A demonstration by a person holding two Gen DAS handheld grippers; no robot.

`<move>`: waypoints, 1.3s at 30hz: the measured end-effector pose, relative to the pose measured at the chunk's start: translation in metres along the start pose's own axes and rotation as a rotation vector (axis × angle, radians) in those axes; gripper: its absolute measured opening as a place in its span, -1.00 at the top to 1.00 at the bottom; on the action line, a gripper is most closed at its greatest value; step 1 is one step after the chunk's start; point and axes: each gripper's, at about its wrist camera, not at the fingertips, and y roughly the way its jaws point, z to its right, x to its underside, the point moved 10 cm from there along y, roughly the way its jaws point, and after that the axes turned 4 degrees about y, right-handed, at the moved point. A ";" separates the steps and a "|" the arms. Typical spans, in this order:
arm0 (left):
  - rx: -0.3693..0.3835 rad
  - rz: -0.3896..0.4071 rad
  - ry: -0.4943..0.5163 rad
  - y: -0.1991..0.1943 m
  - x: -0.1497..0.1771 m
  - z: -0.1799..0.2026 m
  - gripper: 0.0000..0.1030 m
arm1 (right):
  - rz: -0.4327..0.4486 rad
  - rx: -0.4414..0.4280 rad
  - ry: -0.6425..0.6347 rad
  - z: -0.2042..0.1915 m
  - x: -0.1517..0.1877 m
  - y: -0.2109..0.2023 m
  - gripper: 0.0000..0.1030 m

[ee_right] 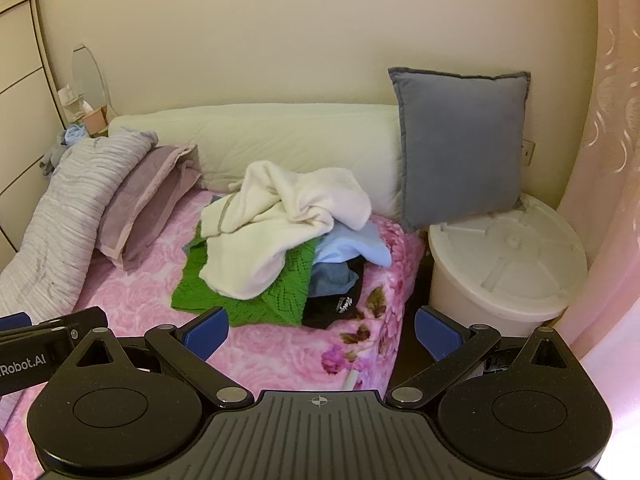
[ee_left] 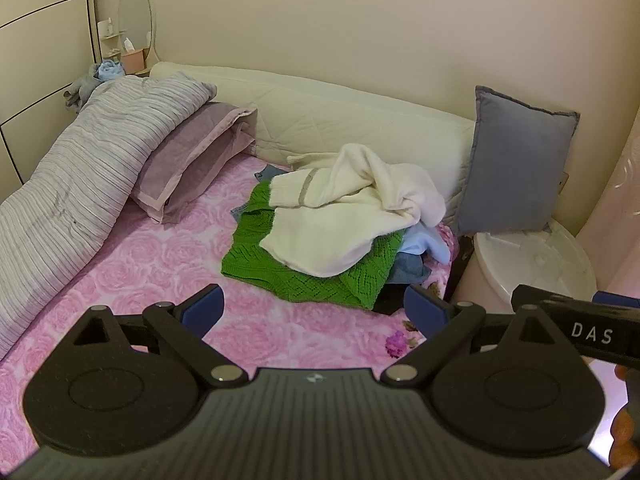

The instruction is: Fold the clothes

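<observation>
Two grippers hang above a bed whose pink rose-print blanket fills most of both views, with a striped grey quilt rolled along its far left side and a cream headboard cushion against the wall. A grey-blue cushion leans upright at the headboard's right end, just beside a white round bin standing off the bed. The heap of clothes lies near the bed's right edge: a cream sweater crumpled on top of a green knit, with pale blue, denim and black pieces under them. The left gripper and right gripper both have their jaws spread wide, holding nothing, short of the heap.
</observation>
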 end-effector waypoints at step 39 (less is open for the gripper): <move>0.024 -0.103 -0.033 0.067 -0.012 -0.002 -0.85 | -0.052 0.022 -0.013 0.012 -0.014 0.051 -0.98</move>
